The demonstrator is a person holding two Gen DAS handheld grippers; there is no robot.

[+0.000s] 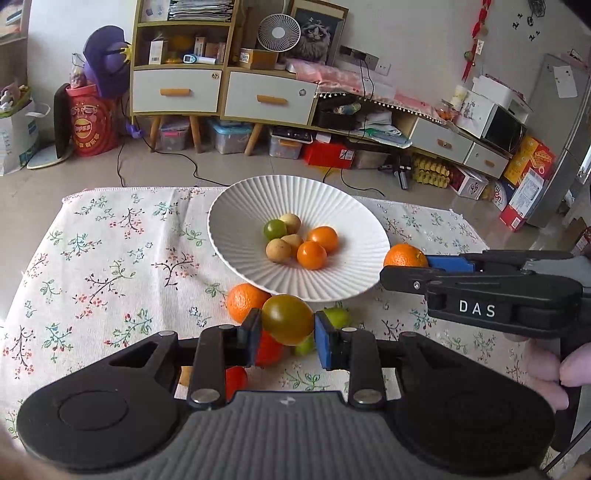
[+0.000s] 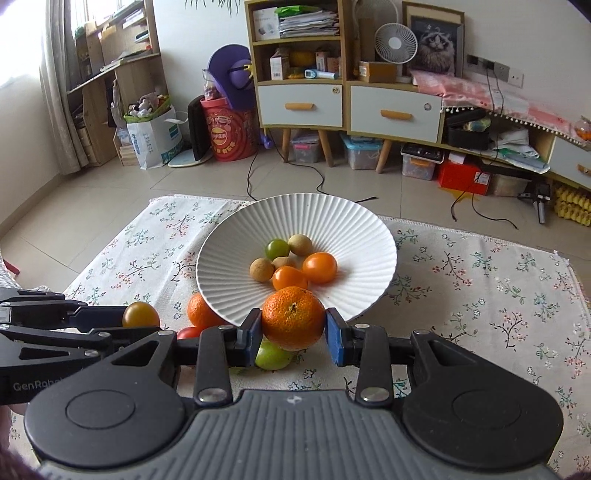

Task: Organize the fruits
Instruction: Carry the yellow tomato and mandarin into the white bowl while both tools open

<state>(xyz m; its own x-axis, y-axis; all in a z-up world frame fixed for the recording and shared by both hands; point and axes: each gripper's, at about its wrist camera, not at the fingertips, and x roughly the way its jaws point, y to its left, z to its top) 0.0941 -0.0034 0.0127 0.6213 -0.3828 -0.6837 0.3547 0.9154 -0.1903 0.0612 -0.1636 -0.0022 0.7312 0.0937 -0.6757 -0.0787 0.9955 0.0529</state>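
Left gripper: blue pads clamped on an olive-brown tomato, lifted clear of the cloth. Just beneath and behind it on the floral tablecloth: a red tomato, a second red one partly hidden by the finger linkage, a green fruit, and a mandarin touching the near rim of the bowl.

Right gripper: pads closed on a mandarin with its stem scar up, held above the cloth at the bowl's near edge. A green fruit lies on the cloth directly below it. In the left wrist view this gripper reaches in from the right, level, beside the bowl's right rim; a hand shows on its grip.

White ribbed bowl, mid-table: holds two small orange tomatoes side by side, one green fruit, and three tan round fruits, all clustered at centre.

Beyond the table: tiled floor, black cables, a white-and-wood cabinet, a small fan.
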